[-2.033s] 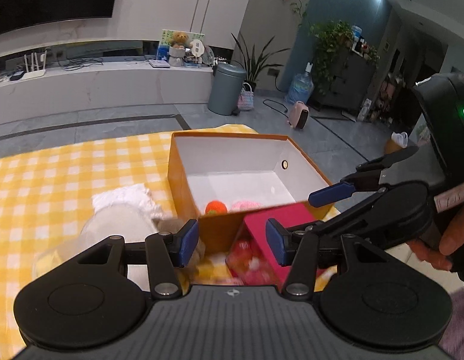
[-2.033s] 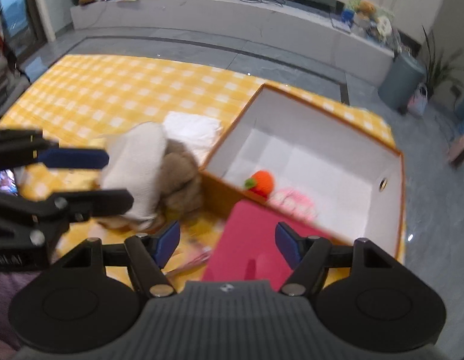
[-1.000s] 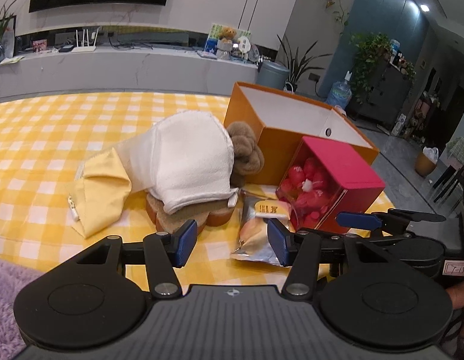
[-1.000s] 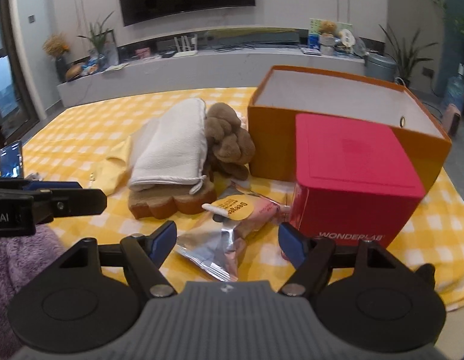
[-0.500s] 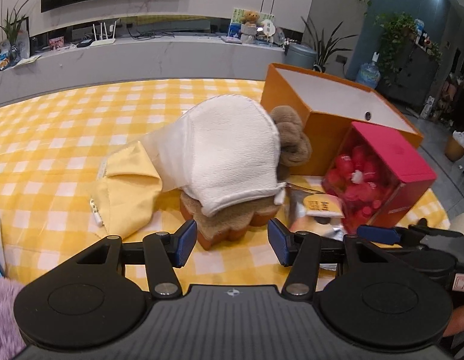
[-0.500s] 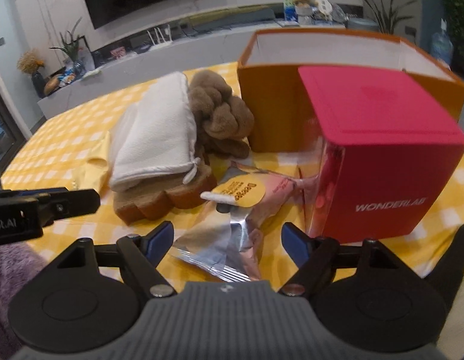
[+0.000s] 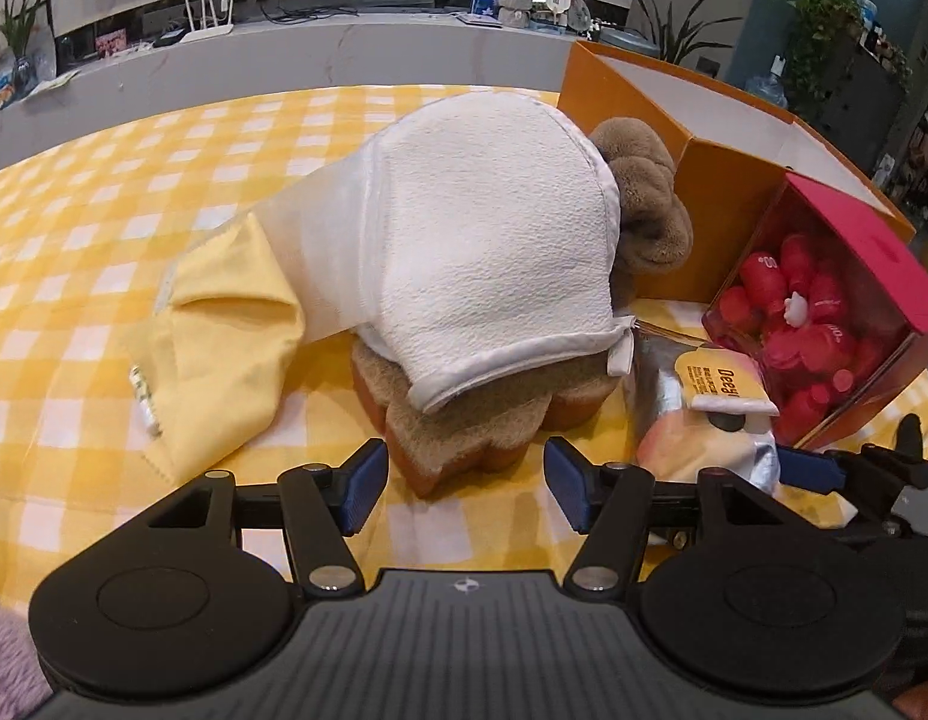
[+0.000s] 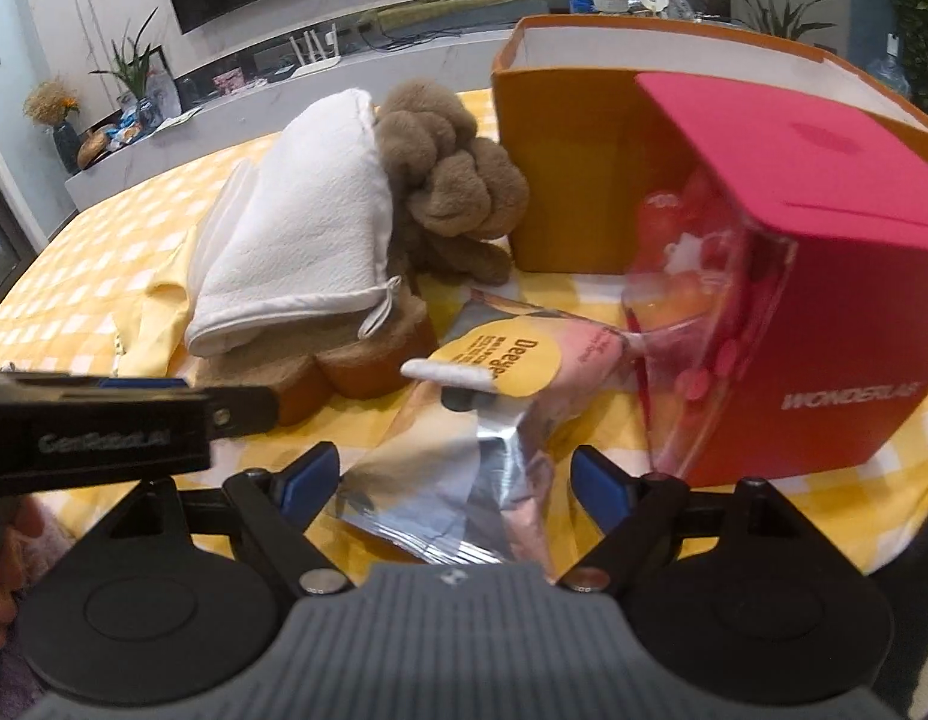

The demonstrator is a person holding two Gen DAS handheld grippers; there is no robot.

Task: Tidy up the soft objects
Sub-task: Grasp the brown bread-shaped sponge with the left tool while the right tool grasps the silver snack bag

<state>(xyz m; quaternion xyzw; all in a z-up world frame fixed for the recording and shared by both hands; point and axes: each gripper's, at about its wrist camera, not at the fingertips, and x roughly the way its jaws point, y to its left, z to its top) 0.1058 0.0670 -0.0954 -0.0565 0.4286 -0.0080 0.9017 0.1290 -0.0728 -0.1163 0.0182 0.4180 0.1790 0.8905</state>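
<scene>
The left gripper is standing open, its jaws empty, just short of the bread-slice plush. This tan, brown-crusted toy is lying flat on the yellow checked cloth under a white towel. The right gripper is also open, flanking a silver snack pouch. A brown plush is leaning against the orange box beside the red box.

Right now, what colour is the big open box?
Orange outside, white inside; the right wrist view shows it best.
</scene>
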